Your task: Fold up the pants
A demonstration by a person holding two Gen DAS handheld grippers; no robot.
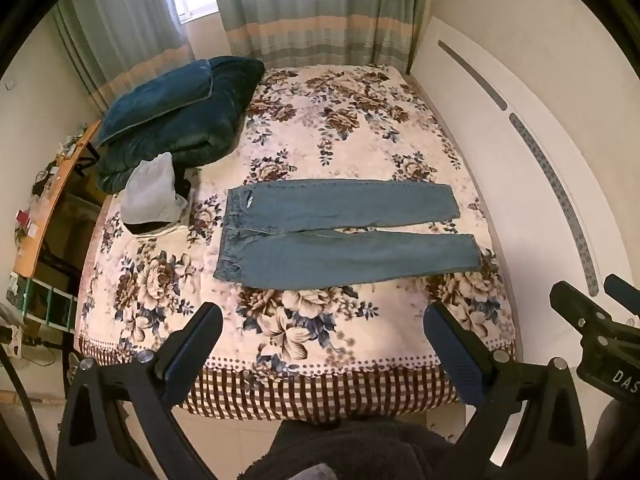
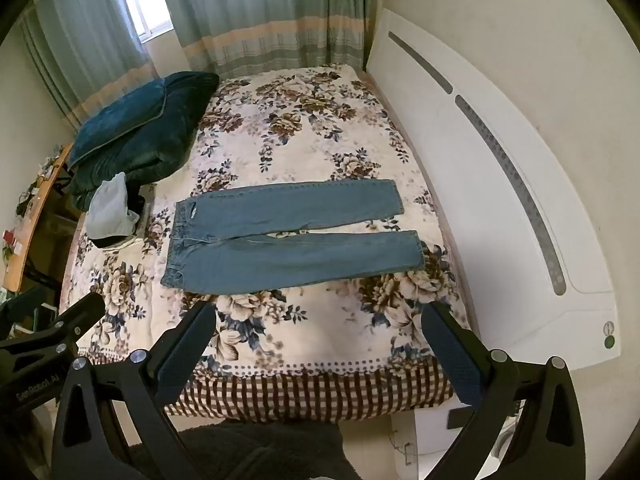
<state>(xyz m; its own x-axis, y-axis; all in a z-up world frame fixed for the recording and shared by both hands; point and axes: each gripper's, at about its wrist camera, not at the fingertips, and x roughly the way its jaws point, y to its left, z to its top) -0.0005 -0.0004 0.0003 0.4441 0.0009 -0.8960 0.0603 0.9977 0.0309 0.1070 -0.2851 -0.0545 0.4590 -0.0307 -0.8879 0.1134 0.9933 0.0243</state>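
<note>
A pair of blue jeans [image 1: 340, 232] lies flat and unfolded across the middle of a bed [image 1: 340, 344], on a cream bedspread printed with brown and blue flowers. The waistband is toward the left of both views, and the two legs run side by side toward the right, slightly parted, ending near the white headboard [image 1: 500, 168]. In the right wrist view the jeans [image 2: 288, 232] sit in the same spot, a little left of centre.

To the left of the waistband, apart from it, is a small pile of light grey cloth [image 1: 154, 196]. Behind that are a dark teal pillow and folded blanket [image 1: 176, 112]. Green striped curtains [image 1: 312, 12] hang past the far edge of the bed.

The left gripper [image 1: 324, 340] is held over the near edge of the bed with its jaws spread wide and nothing between them. The right gripper [image 2: 318, 340] is likewise wide open and empty, beside the left one. Neither touches the jeans.
</note>
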